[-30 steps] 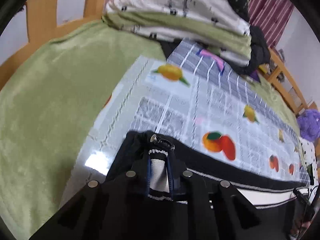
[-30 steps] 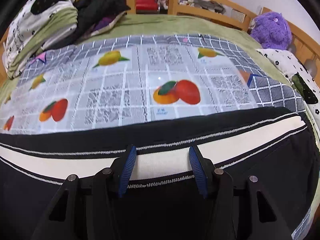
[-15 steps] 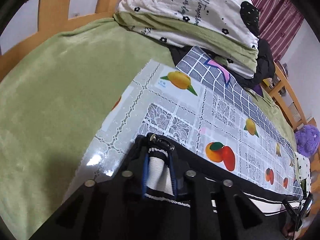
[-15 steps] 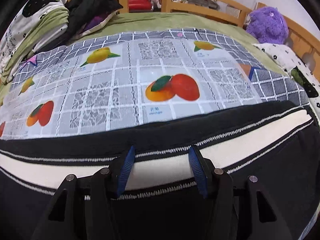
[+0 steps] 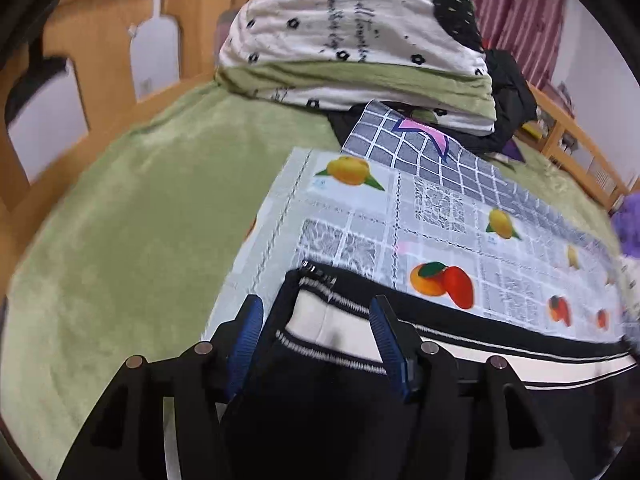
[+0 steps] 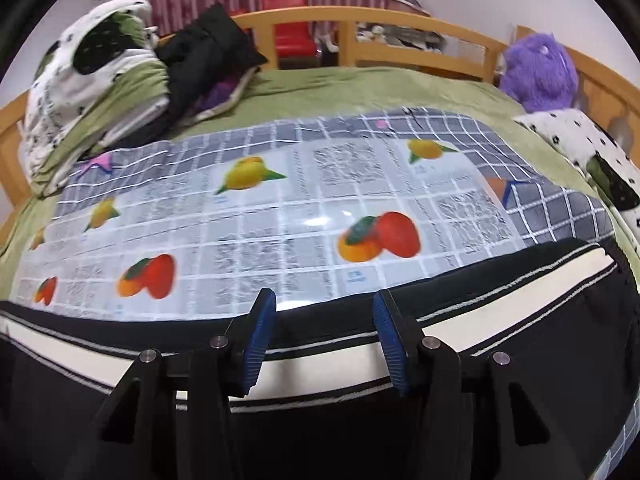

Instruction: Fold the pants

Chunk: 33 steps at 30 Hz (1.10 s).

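Black pants (image 5: 320, 396) with a cream side stripe (image 6: 500, 300) lie flat along the near edge of the fruit-print sheet (image 6: 280, 220). My left gripper (image 5: 318, 338) hovers over the pants' left end. Its jaws are opening, and the bunched end with the stripe sits between the blue pads (image 5: 248, 340) without being pressed. My right gripper (image 6: 324, 338) hangs over the middle of the pants (image 6: 540, 364). Its jaws are closing a little, but the blue pads (image 6: 390, 340) stand apart above the stripe and grip nothing.
The sheet (image 5: 440, 220) covers a green blanket (image 5: 140, 220) on a wooden-railed bed (image 6: 360, 20). Folded bedding (image 5: 360, 40) and a black jacket (image 6: 208, 48) are piled at the far left. At the far right sits a purple plush toy (image 6: 540, 72).
The left gripper, shut on the pants' end a second ago, has opened and let it go while lifting. The right gripper has risen slightly above the pants.
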Available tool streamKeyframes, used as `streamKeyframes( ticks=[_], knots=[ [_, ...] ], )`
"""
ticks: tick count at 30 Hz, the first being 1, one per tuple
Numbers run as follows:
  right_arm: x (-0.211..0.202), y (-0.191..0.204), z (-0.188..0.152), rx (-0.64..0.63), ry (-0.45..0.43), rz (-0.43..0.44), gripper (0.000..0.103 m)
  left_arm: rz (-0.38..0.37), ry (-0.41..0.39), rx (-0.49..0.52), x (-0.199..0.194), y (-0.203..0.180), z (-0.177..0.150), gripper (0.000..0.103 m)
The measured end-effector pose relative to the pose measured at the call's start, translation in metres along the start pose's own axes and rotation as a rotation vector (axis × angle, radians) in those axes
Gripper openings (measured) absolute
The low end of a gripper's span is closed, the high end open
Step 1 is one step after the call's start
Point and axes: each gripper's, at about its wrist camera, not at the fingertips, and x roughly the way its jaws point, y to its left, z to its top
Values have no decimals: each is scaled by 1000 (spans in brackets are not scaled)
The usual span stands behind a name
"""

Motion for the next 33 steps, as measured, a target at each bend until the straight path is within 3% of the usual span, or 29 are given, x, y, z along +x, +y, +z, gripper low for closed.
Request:
streamKeyframes(
  ticks=[4,6,12,16,20,24,27,30,33],
  knots=[
    [-2,16,-4,-56,21,13,50,-128,43,-92,-9,24,-11,53],
    [-6,21,-5,-58,19,20,50,-149,49,-101,-19,27,-20,52],
    [-41,21,-16,25,0,67,50,-269,56,-164,-65,37,-66,52],
    [-56,17,-25,164,13,145,50,-246,50,-216,-82,47,-114,52],
    [-72,23,-44,194,27,190,50,-252,146,-311,-61,62,-143,51],
    [-92,23,-71,205,21,190,50,-248,127,-385,-43,71,-147,51],
    [-104,14,-99,269,23,222,50,-286,90,-426,-32,76,-139,52],
    [-105,8,-114,309,42,230,50,-329,41,-536,-19,91,-138,51],
    [-110,8,-117,281,38,237,50,-307,-1,-607,-15,99,-138,35]
  ],
)
